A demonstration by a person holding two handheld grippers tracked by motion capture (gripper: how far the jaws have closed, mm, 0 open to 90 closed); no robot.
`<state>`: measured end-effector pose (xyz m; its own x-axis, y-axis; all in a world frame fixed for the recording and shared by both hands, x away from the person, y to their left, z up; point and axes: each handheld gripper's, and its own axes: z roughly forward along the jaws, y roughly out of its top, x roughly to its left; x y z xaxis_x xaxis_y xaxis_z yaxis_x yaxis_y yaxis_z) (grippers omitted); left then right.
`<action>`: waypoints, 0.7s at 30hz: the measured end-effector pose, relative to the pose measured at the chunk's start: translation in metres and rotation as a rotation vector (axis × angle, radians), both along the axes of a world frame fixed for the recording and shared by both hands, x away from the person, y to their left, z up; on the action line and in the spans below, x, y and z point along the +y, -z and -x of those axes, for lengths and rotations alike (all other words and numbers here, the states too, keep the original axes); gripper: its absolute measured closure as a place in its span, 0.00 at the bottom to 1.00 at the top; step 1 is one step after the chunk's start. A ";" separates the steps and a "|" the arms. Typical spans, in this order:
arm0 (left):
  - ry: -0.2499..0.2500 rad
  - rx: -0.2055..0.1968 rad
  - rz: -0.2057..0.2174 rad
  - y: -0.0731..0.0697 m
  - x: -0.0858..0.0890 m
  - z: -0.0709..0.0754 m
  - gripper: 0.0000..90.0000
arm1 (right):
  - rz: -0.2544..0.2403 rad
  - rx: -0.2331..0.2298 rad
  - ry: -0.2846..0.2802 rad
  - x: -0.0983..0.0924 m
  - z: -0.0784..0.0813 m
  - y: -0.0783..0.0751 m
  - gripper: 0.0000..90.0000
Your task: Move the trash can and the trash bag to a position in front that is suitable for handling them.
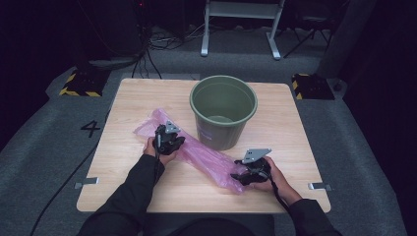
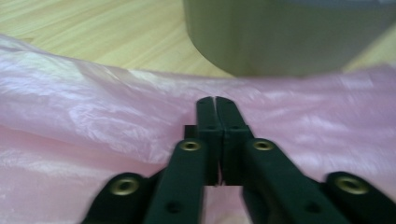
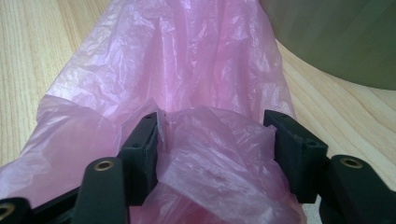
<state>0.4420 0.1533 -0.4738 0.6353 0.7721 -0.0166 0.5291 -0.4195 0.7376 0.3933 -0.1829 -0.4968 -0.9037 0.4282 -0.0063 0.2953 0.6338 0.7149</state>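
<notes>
High view: pink plastic bag (image 1: 196,150) lies crumpled on the wooden table (image 1: 133,187), running diagonally from left of centre down toward the lower right of the frame. Green bucket (image 1: 223,110) stands upright just above the bag at centre frame, its base just beside the film.

Left gripper (image 1: 169,140): left of centre, over the upper-left part of the bag. In the left gripper view its jaws are pressed together, tips meeting at (image 2: 215,100) against the pink film. Whether a fold of film is caught between the tips cannot be told. The bucket wall (image 2: 285,37) fills the upper right of that view, blurred.

Right gripper (image 1: 246,172): lower right of centre, at the bag's lower-right end. In the right gripper view (image 3: 212,135) the jaws stand apart with a bunched fold of bag (image 3: 210,158) between them. The left pad touches the film; the right pad sits at the fold's edge, no firm clamp visible.
</notes>
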 end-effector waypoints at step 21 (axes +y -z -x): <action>-0.172 0.092 -0.004 0.022 0.029 0.010 0.29 | -0.015 -0.010 0.018 -0.002 0.003 0.002 0.45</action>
<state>0.4317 0.1821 -0.4955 0.4902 0.8692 -0.0649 0.6583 -0.3203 0.6812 0.3902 -0.1851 -0.4985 -0.8958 0.4444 -0.0084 0.2996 0.6176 0.7272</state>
